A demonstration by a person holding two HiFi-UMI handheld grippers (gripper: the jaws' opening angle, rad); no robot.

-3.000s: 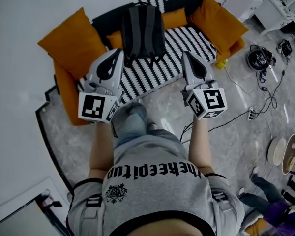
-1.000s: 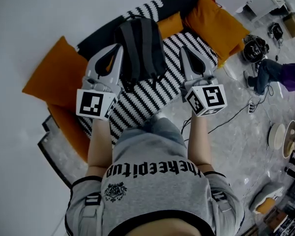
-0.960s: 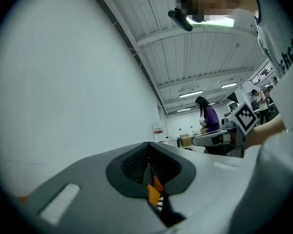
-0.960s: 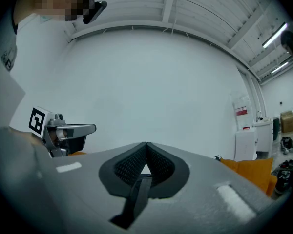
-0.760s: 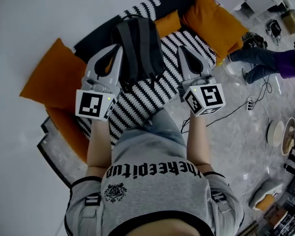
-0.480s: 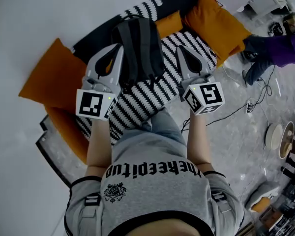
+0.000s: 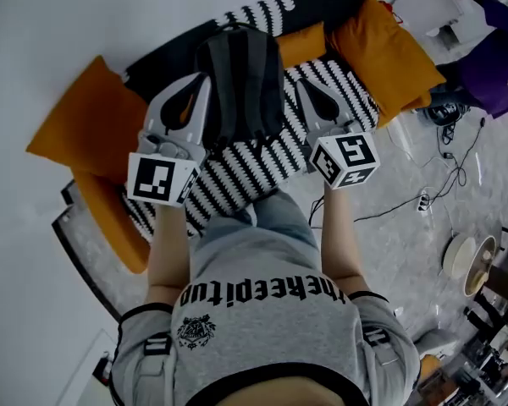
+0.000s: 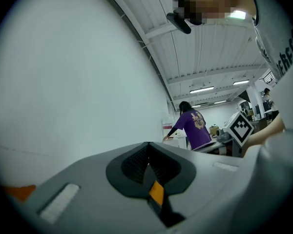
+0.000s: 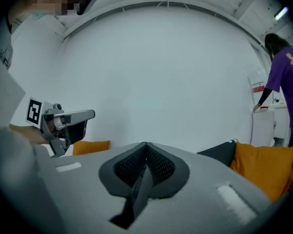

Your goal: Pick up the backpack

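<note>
So the backpack point(image 7: 237, 83) is sitting on the black-and-white striped seat point(image 7: 262, 155) of a low sofa, with its top up against the black backrest point(image 7: 165, 45). It's dark grey with two straps running down the side facing up. There's a big orange cushion point(image 7: 85, 125) off to one side, another orange cushion point(image 7: 389, 45) on the other, and a smaller orange pillow point(image 7: 303, 42) just behind the bag.

The person is standing right at the sofa's edge holding both tools out level. From the head view, the left gripper point(image 7: 205, 79) and the right gripper point(image 7: 298, 83) sit on either side of the bag. I honestly can't tell if either one touches it. Both have their jaws pinched fully together with nothing in them. The left gripper view and the right gripper view only show the white wall point(image 9: 156, 72) past the tips, no bag.

Off in the corner someone in a purple shirt point(image 7: 491, 66) is bent over a white table point(image 7: 427, 7), and there are cables point(image 7: 457, 146) on the grey marble floor point(image 7: 389, 252).
</note>
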